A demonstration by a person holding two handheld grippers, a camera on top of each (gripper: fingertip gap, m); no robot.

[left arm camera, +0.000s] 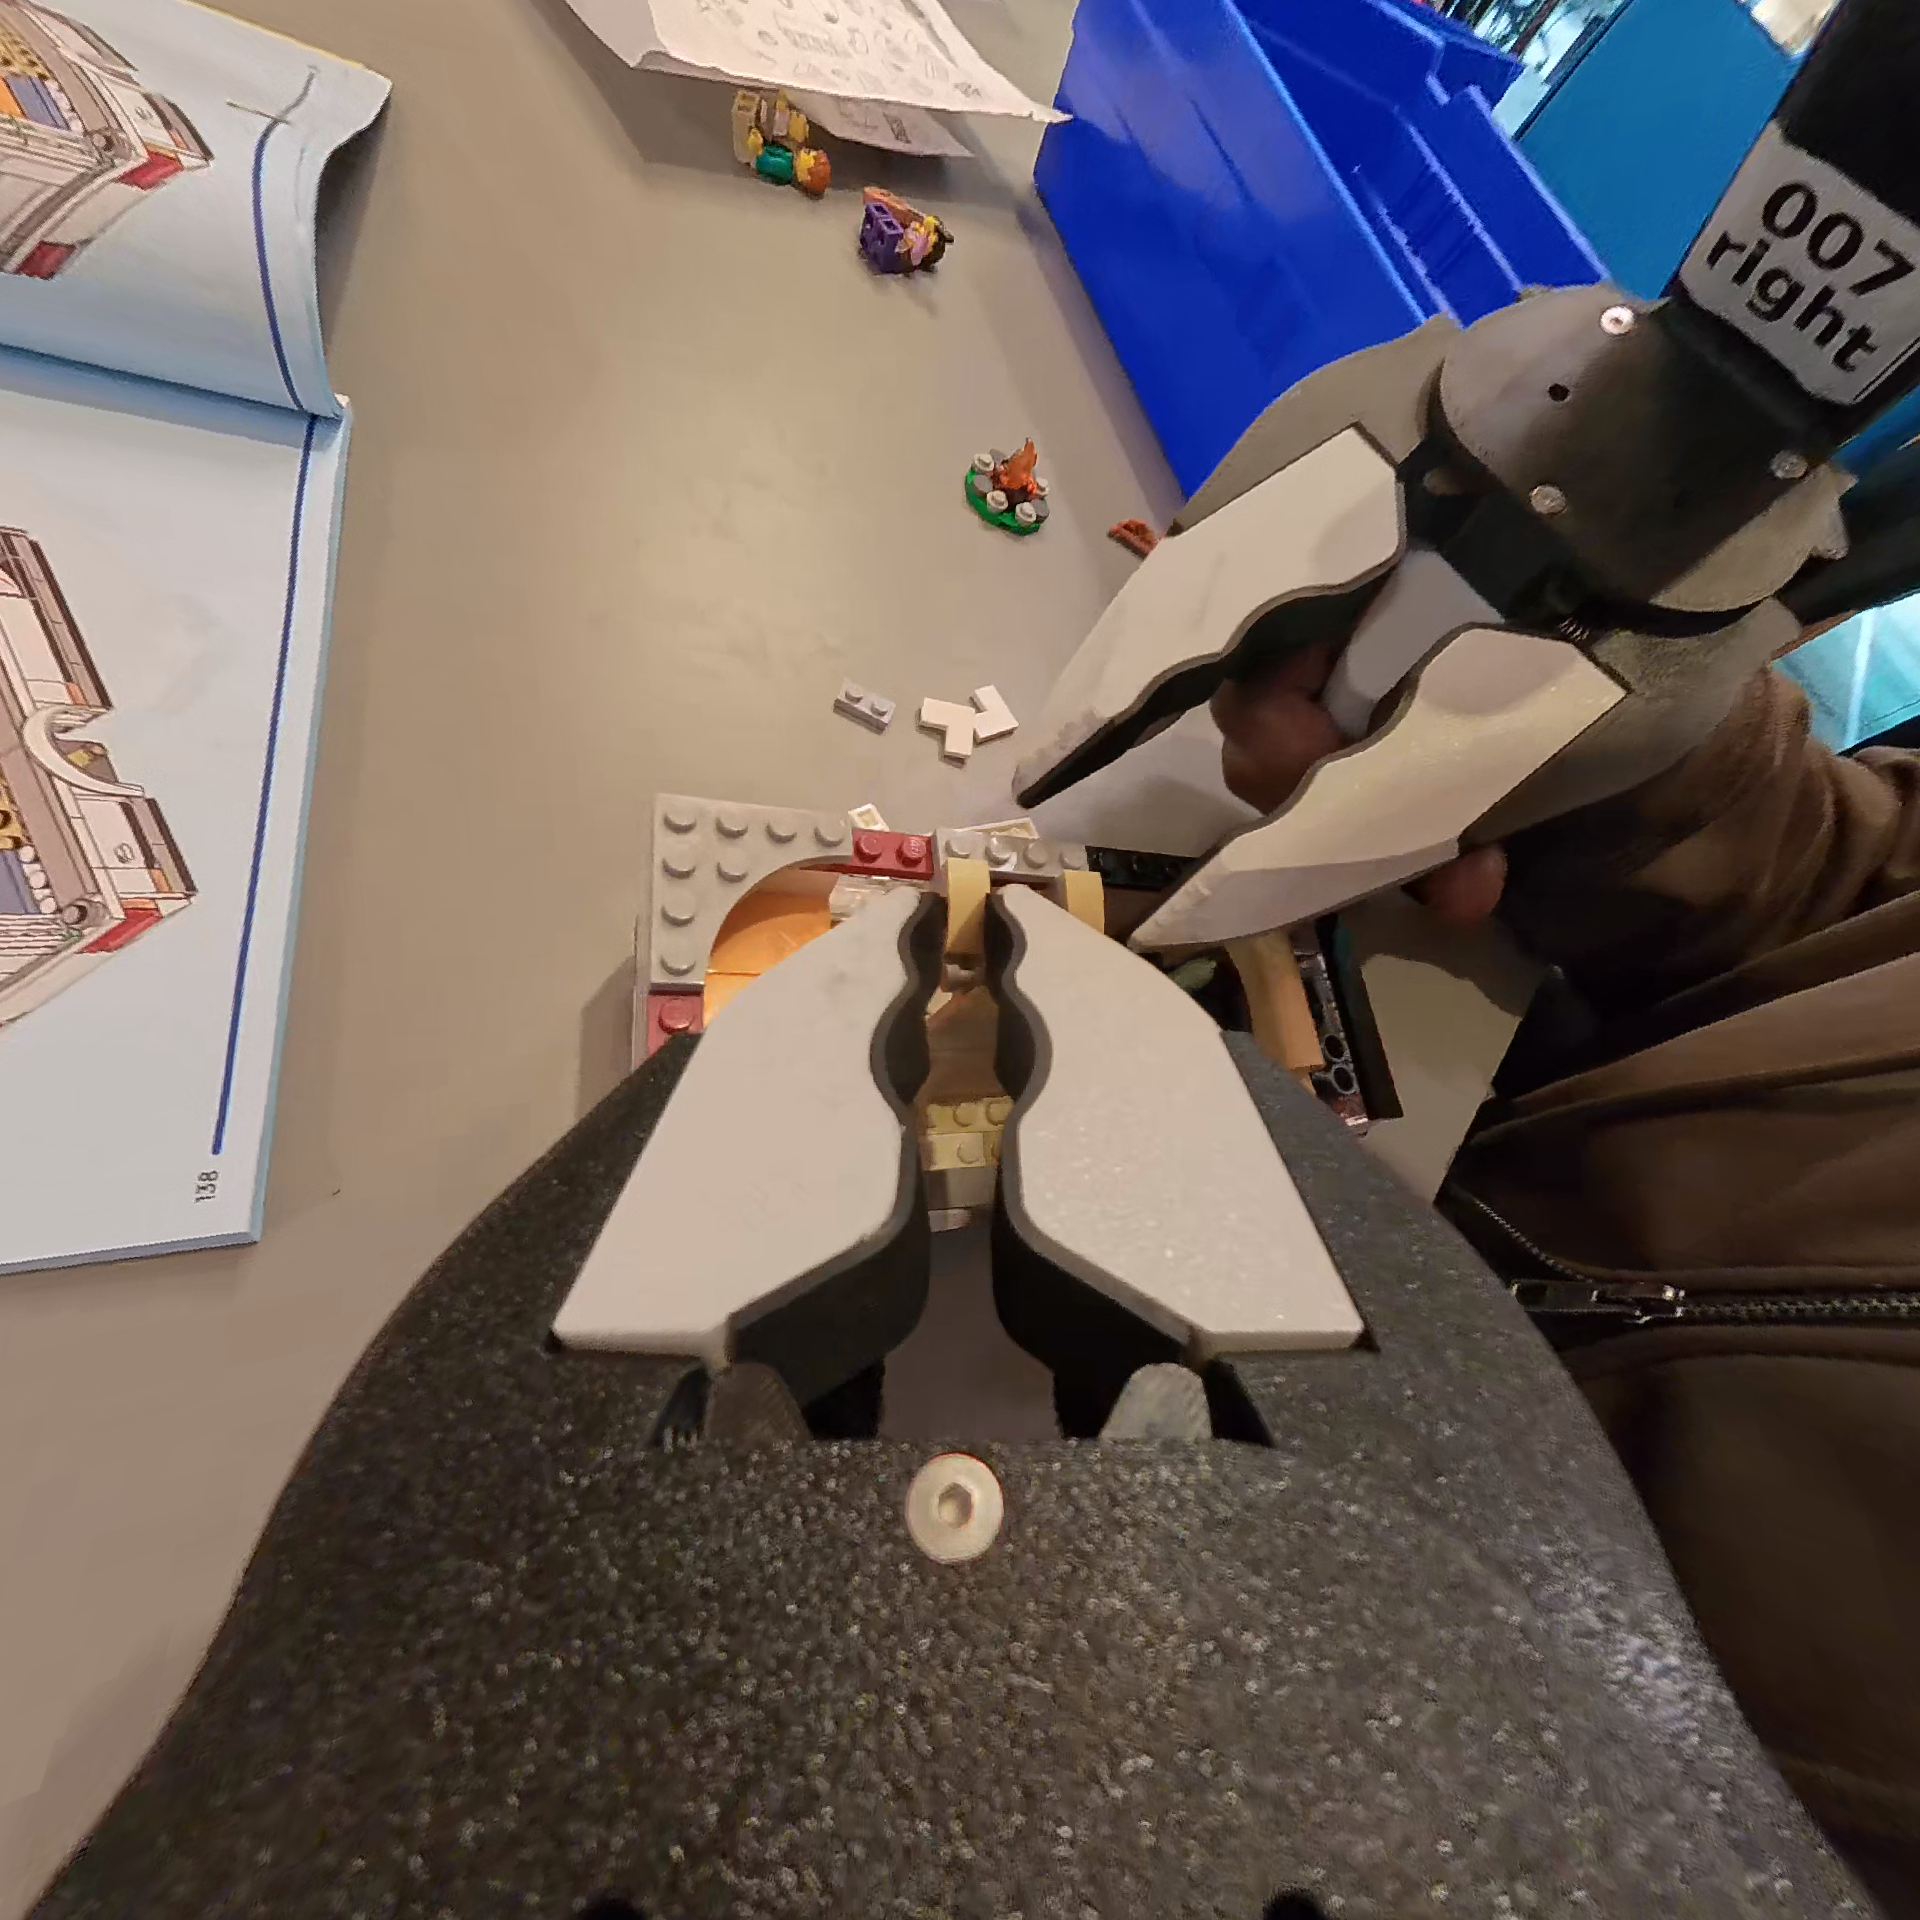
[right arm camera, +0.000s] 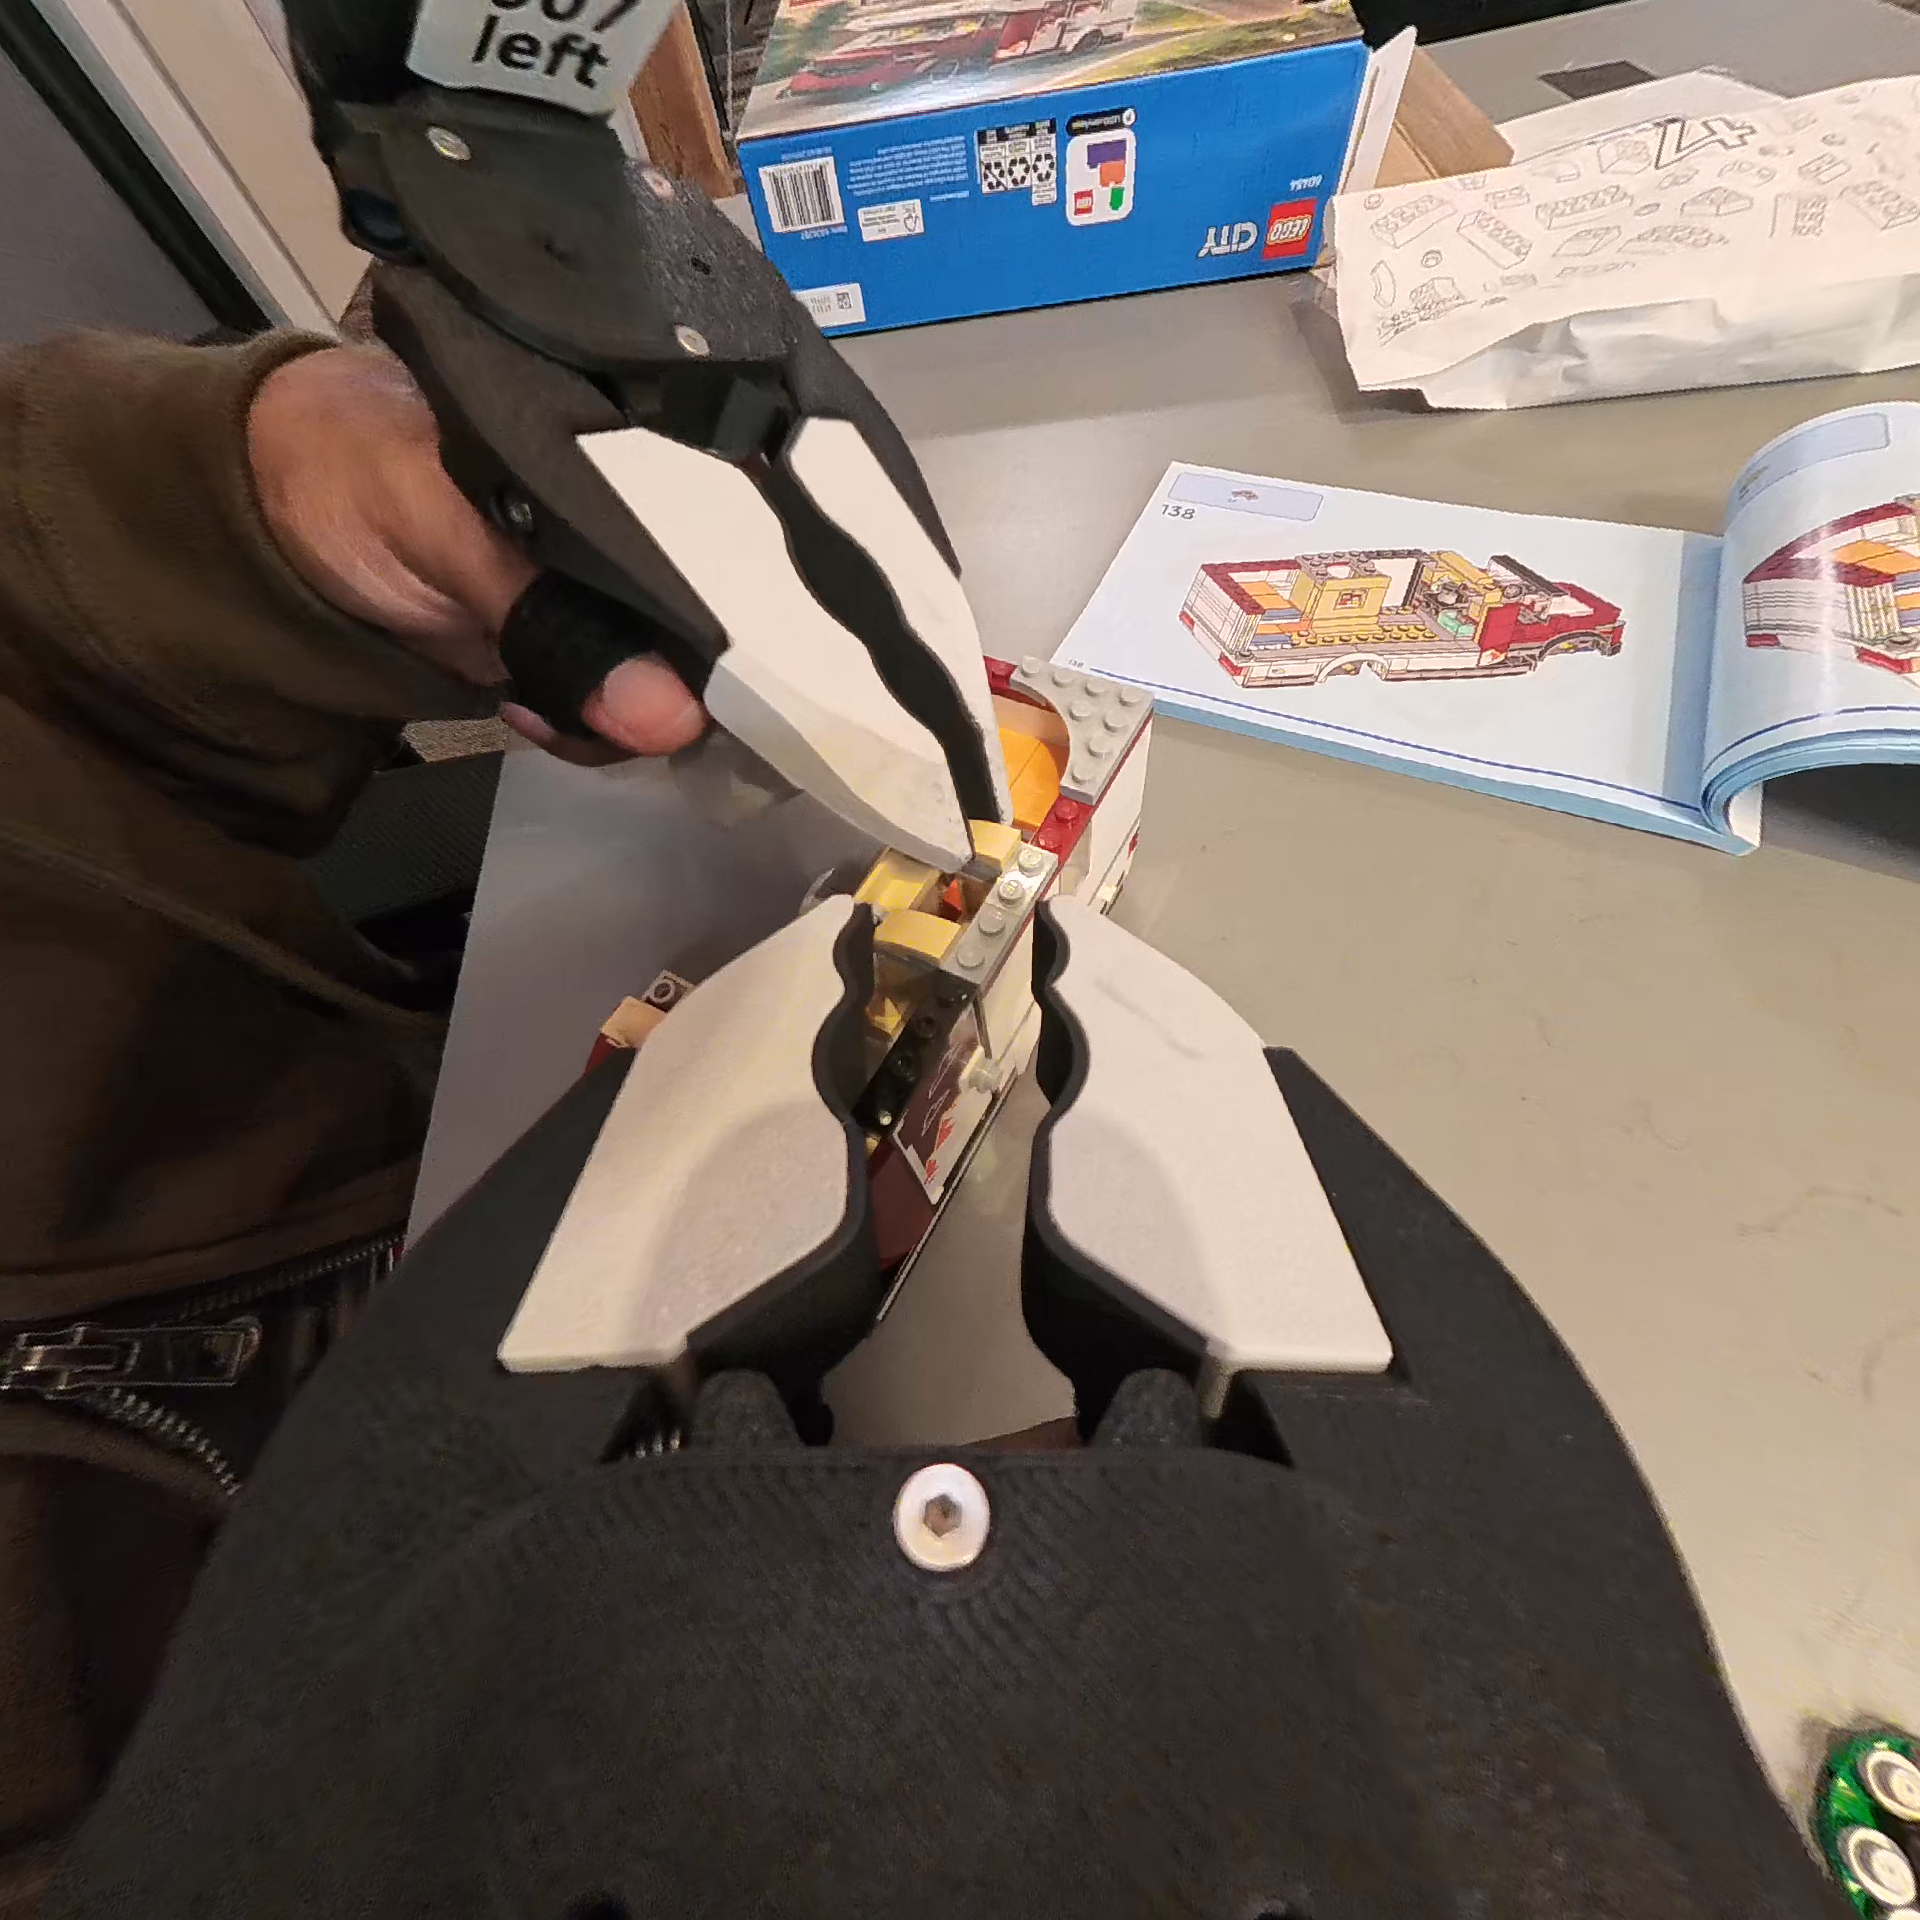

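Left gripper [left arm camera: 961,914] pinches a tan arch piece [left arm camera: 964,902] on the brick truck [right arm camera: 1091,790]; right gripper [right arm camera: 940,925] straddles its wall, jaws apart

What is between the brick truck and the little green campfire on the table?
In the left wrist view, a small grey plate and white flat tiles lie between the brick truck and campfire.

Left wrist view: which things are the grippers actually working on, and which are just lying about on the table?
Being worked on: brick vehicle model; tan piece pinched in the left gripper jaws; right gripper at the model's wall.

Lying about: loose grey and white pieces; campfire build; small colourful builds; instruction booklet; paper bag; blue bins.
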